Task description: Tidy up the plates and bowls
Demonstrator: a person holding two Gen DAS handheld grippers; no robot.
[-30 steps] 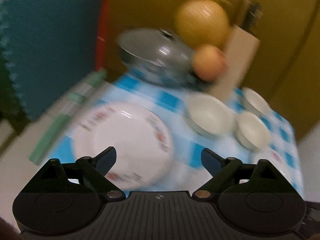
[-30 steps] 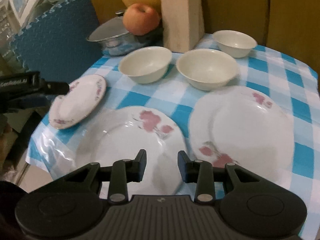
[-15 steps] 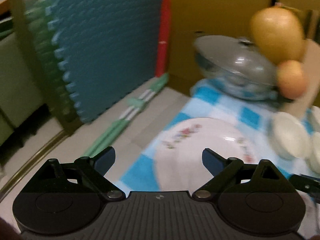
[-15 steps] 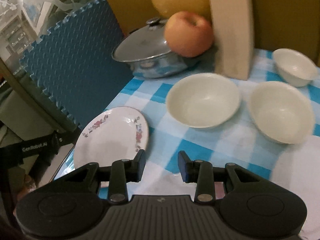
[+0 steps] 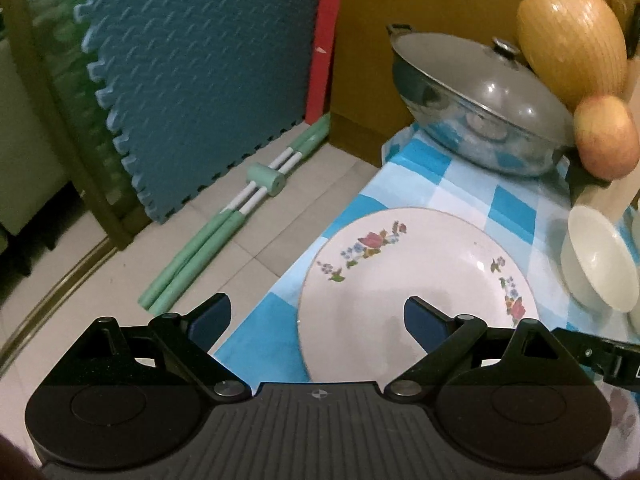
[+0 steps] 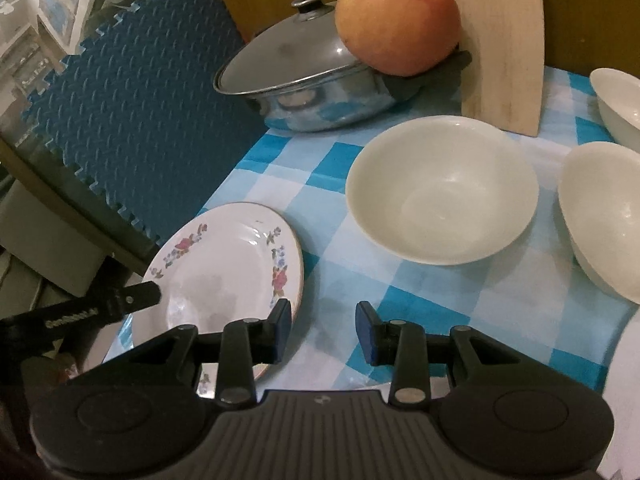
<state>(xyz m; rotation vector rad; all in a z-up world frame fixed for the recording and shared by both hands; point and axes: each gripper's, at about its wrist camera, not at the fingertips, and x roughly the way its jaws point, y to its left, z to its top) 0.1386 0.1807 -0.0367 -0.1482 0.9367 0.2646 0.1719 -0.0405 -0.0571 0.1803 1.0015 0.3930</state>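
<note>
Right wrist view shows the floral plate (image 6: 228, 264) alone at the bench corner, just left of the nearest white bowl (image 6: 440, 188), nothing stacked yet, with the right gripper (image 6: 322, 326) partly open and empty, the left gripper (image 5: 316, 316) wide open, empty.

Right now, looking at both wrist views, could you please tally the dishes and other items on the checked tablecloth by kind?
Floral plate: 1
White bowls: 3
Lidded pot: 1
Fruit, an apple and a yellow melon: 2
Wooden block: 1
Total: 8
</note>
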